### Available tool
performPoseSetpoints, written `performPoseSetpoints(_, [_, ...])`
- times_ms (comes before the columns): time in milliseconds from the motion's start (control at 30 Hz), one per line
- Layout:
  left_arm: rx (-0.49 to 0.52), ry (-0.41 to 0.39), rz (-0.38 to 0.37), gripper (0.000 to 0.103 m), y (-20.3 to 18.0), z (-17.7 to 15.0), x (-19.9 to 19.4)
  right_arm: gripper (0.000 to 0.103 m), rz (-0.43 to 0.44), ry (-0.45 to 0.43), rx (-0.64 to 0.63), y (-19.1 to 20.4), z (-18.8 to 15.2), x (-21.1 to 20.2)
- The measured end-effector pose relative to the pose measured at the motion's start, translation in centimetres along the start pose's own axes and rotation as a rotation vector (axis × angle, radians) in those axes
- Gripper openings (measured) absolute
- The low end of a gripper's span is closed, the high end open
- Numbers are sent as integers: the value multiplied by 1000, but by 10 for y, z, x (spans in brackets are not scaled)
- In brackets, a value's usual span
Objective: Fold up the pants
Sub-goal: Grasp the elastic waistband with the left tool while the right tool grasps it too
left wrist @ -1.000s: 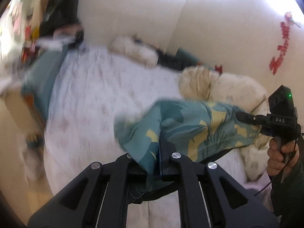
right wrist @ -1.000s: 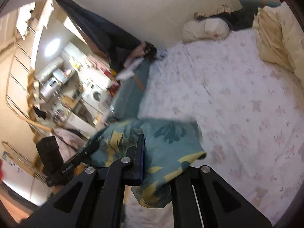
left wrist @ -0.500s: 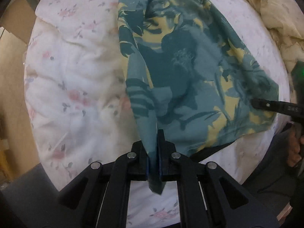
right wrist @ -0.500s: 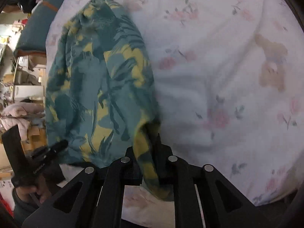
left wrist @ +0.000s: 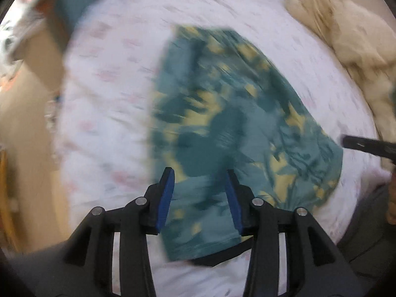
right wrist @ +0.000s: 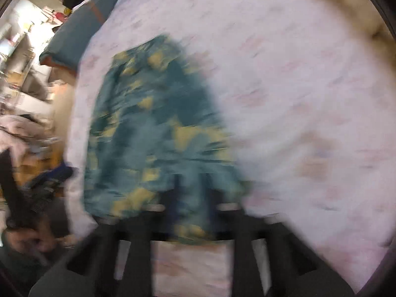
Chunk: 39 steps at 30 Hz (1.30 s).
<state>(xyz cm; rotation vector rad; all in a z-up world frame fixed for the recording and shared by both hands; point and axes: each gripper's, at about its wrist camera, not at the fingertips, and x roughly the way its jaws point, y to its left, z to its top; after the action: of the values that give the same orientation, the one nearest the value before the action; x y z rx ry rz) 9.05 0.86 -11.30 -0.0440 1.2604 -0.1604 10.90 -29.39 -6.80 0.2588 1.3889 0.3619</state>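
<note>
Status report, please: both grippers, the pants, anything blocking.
Left gripper open, above pants. Right gripper blurred, looks open. Pants lie flat on the bed sheet, released. Nothing in the way.

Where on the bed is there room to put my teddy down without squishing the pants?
There is bare floral sheet left of the teal patterned pants, up to the bed's edge. In the right wrist view a wider bare stretch runs right of the pants. It gets crowded by the cream bedding heaped at the far right, and near the front edge, where both grippers hover.
</note>
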Motion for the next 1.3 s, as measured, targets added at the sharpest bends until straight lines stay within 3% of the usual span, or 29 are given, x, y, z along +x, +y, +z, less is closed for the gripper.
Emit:
performPoseSetpoints(100, [-70,74,0,18,4,-4,37,5,-77,95,-29,5,5,55])
performPoseSetpoints(200, [-68,214,42,16,12,-25,66,1,-144,188,-13,-6,-4,81])
performPoseSetpoints(300, [-32,230,84,16,13,-35,58,1,-214,228,11,-20,-11,75])
performPoseSetpoints(367, [-59,260,84,16,19,-43,51,3,-218,234,35,-26,-14,64])
performPoseSetpoints(433, [-105,240,57,15,27,-43,35,6,-168,184,45,-23,-8,46])
performPoseSetpoints(533, [-163,117,-20,15,33,-12,9,6,-50,38,14,-7,18,15])
performPoseSetpoints(600, [-123,39,-18,12,26,22,2,6,-5,-26,-19,8,44,5])
performPoseSetpoints(700, [-54,-33,-34,8,17,71,10,5,56,-75,-76,28,90,13])
performPoseSetpoints(800, [1,-79,-9,7,26,112,29,6,96,-79,-113,53,142,45])
performPoseSetpoints(900, [-1,-88,-1,7,42,140,55,6,80,-72,-163,69,181,90])
performPoseSetpoints(1000, [-11,5,-9,7,53,163,98,5,47,-36,-149,67,202,124])
performPoseSetpoints(1100, [52,58,37,6,57,171,126,0,-71,24,-154,51,217,156])
performPoseSetpoints(1200, [-5,72,-34,6,69,174,127,0,-51,40,-184,43,220,160])
performPoseSetpoints(1300, [-1,112,-63,6,74,175,119,0,-92,53,-242,42,223,153])
